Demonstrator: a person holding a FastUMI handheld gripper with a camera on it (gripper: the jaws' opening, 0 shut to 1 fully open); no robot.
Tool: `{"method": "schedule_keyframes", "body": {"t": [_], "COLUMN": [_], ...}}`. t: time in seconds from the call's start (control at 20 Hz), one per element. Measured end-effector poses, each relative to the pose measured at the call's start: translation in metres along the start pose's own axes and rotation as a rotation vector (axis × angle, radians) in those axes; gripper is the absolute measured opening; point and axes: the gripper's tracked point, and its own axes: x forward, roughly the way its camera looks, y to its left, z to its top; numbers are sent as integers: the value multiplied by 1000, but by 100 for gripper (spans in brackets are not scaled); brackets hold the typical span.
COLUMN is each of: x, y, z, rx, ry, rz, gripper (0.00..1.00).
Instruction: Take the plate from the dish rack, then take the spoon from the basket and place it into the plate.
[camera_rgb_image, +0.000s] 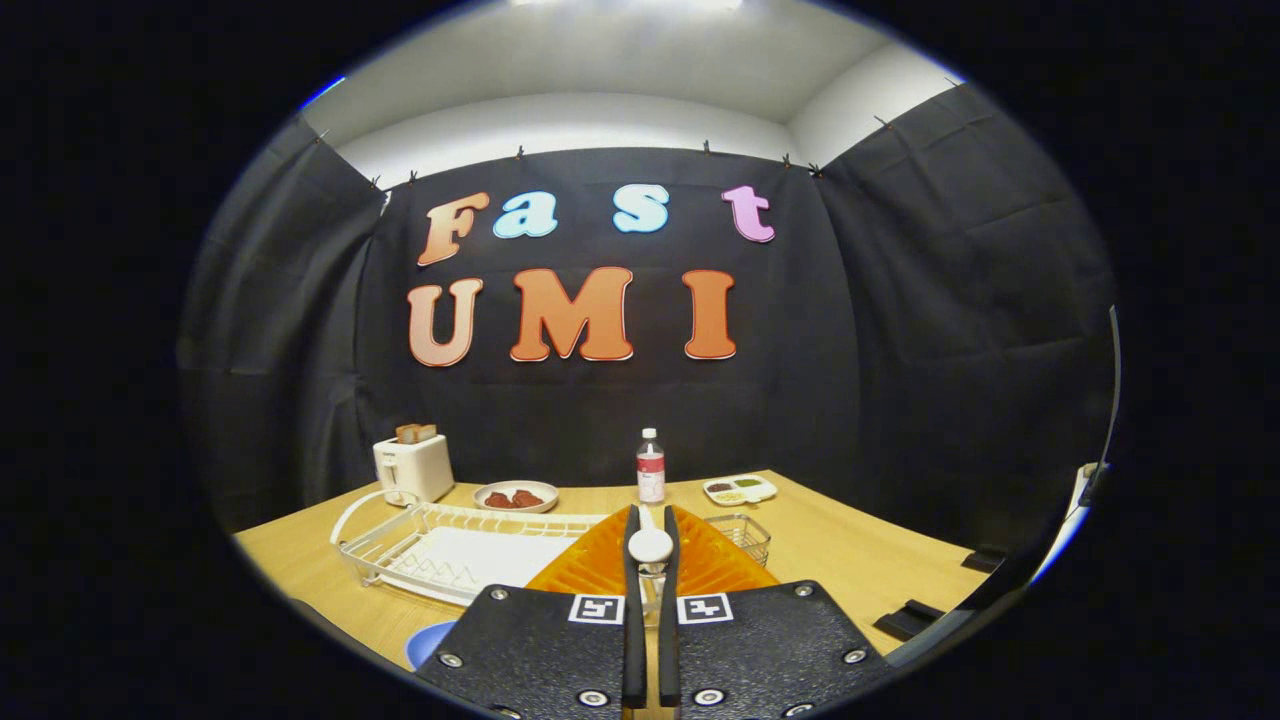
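Observation:
My gripper (651, 518) is held above the wooden table (860, 570), shut on a white spoon (650, 546). The spoon's bowl shows between the fingers, near their tips. A white wire dish rack (450, 550) with a white drain tray lies ahead to the left of the fingers. The rim of a blue plate (428, 642) peeks out low on the left, beside the gripper body and in front of the rack. A small wire basket (748, 535) stands just right of the fingers, partly hidden by them.
At the back of the table stand a white toaster (413, 467) with bread in it, a bowl (515, 497) of red food, a clear bottle (651, 467) with a red label, and a small white sauce tray (740, 489). Black cloth walls close in the booth.

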Motion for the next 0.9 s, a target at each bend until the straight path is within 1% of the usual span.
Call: {"method": "schedule_keyframes", "body": {"t": [0.1, 0.25, 0.45, 0.75, 0.9], "x": [-13, -22, -29, -26, -22], "y": [20, 46, 87, 109, 114], "z": [-7, -23, -51, -93, -102], "rx": [2, -33, -19, -54, -53], "ry": [1, 6, 41, 100, 100], "rz": [44, 100, 203, 246, 260], "gripper": [5, 5, 5, 5, 5]}}
